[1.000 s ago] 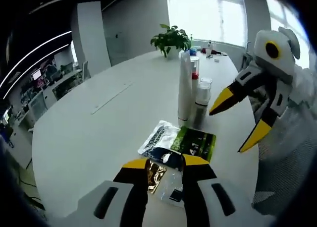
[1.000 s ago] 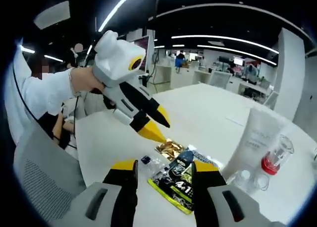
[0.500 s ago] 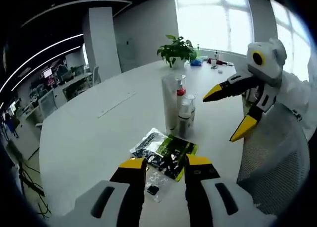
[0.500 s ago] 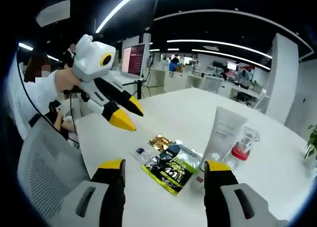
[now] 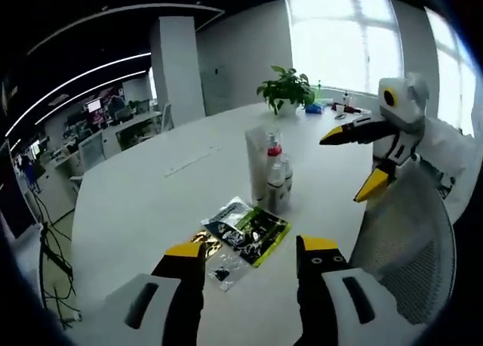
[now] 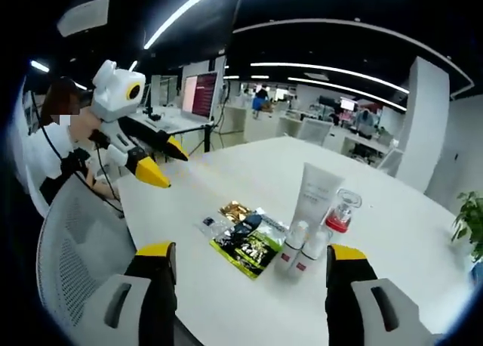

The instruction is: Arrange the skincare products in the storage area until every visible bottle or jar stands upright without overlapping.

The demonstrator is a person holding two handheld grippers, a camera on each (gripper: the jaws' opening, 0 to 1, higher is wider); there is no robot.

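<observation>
White table (image 5: pixel 136 210) with sachets and upright skincare containers, both grippers held off it with nothing in their jaws.

Taking the white tube (image 6: pixel 315 202) as the mark and reading the right gripper view left to right: the left gripper (image 6: pixel 160 165) hangs well left of it over the table's near edge, jaws spread wide and holding nothing; a gold sachet (image 6: pixel 235 211), a clear sachet (image 6: pixel 213 227) and a green sachet (image 6: pixel 245 249) lie flat left of the tube; two small white bottles (image 6: pixel 302 251) stand upright just in front of it; a red-filled clear bottle (image 6: pixel 340 211) stands just right of it. The right gripper (image 6: pixel 252 259) is wide open, holding nothing. In the left gripper view the tube (image 5: pixel 257 165) stands beyond the sachets (image 5: pixel 241 229), a potted plant (image 5: pixel 287 91) far behind.
</observation>
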